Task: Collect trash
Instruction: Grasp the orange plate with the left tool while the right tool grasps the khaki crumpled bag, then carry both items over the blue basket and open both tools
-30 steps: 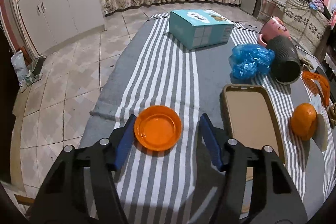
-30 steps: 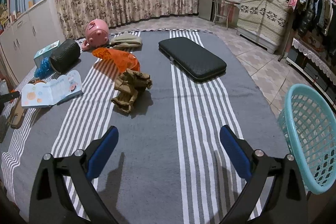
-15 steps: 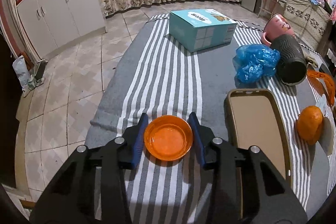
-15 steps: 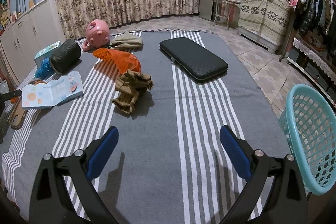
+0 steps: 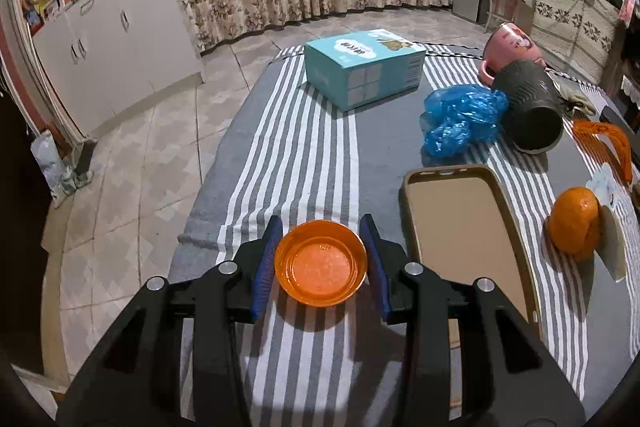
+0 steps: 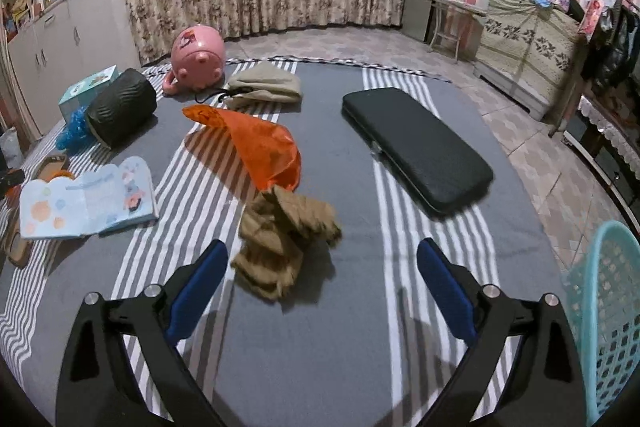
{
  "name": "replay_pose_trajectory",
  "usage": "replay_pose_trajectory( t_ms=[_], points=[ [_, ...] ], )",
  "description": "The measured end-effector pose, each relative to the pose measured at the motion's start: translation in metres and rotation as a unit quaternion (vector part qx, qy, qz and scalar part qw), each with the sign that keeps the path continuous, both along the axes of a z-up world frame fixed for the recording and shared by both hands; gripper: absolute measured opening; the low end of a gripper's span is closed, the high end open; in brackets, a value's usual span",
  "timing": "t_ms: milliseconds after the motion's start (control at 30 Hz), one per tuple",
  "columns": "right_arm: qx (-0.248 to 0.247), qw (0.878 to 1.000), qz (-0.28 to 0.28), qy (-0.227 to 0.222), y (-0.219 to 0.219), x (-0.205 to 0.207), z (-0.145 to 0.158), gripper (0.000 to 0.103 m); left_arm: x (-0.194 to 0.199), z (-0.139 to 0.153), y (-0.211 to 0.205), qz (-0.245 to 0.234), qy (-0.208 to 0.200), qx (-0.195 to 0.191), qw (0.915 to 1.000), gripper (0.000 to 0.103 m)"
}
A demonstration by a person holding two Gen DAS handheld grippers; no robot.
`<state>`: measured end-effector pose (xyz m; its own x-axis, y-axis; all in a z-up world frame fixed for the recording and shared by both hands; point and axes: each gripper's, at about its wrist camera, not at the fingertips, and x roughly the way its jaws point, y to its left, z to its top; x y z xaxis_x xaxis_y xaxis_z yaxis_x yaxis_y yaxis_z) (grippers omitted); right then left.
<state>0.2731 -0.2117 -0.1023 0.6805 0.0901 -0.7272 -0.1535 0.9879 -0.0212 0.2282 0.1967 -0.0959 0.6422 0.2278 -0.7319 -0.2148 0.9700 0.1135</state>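
**Desk:** Since a second ago, what has moved?

**Operator:** Both tools. On my left gripper [image 5: 320, 259] the jaws have closed in from either side of the orange dish [image 5: 321, 274] and now clamp its rim; the dish sits low centre in the left view, on the striped mat [image 5: 304, 155] near its lower-left corner. My right gripper [image 6: 320, 285] has slid up to the brown wad [image 6: 280, 247]; its jaws have just been narrowing but stand apart, nothing pressed between them, the wad just ahead of the left pad.

**Desk:** What could go wrong from here?

**Operator:** I judge the dish grip shallow: pads bear on a round, sloping rim, so a quick lift or a roll of my wrist could pop it out. On the right, the wad looks soft and loose; closing off-centre might catch one flap and let the rest drag. The orange bag [image 6: 260, 147] touches the wad's far side and could come along.

**Desk:** Edges and room?

**Operator:** Left view: mat edge just left of the dish, tiled floor [image 5: 120, 155] beyond, so a dropped dish may roll off. The phone case [image 5: 460, 227] lies just right of the gripper, the orange fruit [image 5: 574, 225] further right; upward is free. Right view: bare mat around the gripper, the black case [image 6: 416, 147] well apart at upper right, the teal basket [image 6: 608, 327] at the lower right edge, with an open lane to it.
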Motion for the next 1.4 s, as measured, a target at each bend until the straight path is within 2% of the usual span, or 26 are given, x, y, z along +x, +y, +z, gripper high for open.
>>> replay_pose_trajectory(
  t_ms=[33, 67, 100, 133, 333, 567, 700, 767, 833, 967, 1067, 1200, 1400],
  points=[
    [0.005, 1.0, 0.006, 0.006, 0.001, 0.003, -0.001, 0.069, 0.0, 0.0, -0.003, -0.001, 0.0, 0.003, 1.0, 0.039],
    [0.011, 1.0, 0.014, 0.011, 0.003, 0.006, -0.001, 0.065, -0.002, 0.001, -0.006, -0.001, -0.001, 0.004, 1.0, 0.039],
    [0.012, 1.0, 0.021, 0.014, 0.005, 0.006, -0.001, 0.054, -0.003, 0.003, -0.009, -0.002, -0.002, 0.002, 1.0, 0.039],
    [0.013, 0.999, 0.028, 0.016, 0.006, 0.006, -0.001, 0.05, -0.004, 0.005, -0.011, -0.003, -0.004, -0.001, 1.0, 0.039],
    [0.005, 0.999, 0.031, -0.016, -0.001, -0.018, 0.014, 0.05, -0.01, 0.019, -0.037, -0.02, -0.02, -0.008, 0.9996, 0.039],
    [0.021, 0.998, -0.029, -0.043, -0.063, -0.064, 0.05, 0.05, -0.015, 0.04, -0.088, -0.058, -0.045, -0.013, 0.9972, 0.039],
    [0.021, 0.995, -0.071, -0.067, -0.099, -0.096, 0.071, 0.05, -0.02, 0.052, -0.128, -0.092, -0.06, -0.023, 0.9937, 0.039],
    [0.022, 0.992, -0.095, -0.08, -0.12, -0.107, 0.077, 0.05, -0.023, 0.057, -0.153, -0.111, -0.069, -0.013, 0.9914, 0.039],
    [0.023, 0.99, -0.112, -0.088, -0.136, -0.115, 0.079, 0.05, -0.025, 0.061, -0.172, -0.125, -0.075, -0.006, 0.9893, 0.039],
    [0.033, 0.985, -0.139, -0.094, -0.169, -0.121, 0.077, 0.05, -0.026, 0.072, -0.21, -0.149, -0.086, -0.022, 0.9849, 0.039],
    [0.021, 0.984, -0.151, -0.096, -0.184, -0.123, 0.074, 0.05, -0.027, 0.076, -0.242, -0.168, -0.092, -0.03, 0.981, 0.039],
    [0.004, 0.98, -0.172, -0.099, -0.206, -0.128, 0.073, 0.05, -0.026, 0.08, -0.293, -0.205, -0.097, -0.04, 0.9731, 0.039],
    [0.009, 0.973, -0.21, -0.095, -0.253, -0.138, 0.07, 0.05, -0.026, 0.077, -0.363, -0.259, -0.092, -0.059, 0.9598, 0.039]
  ],
)
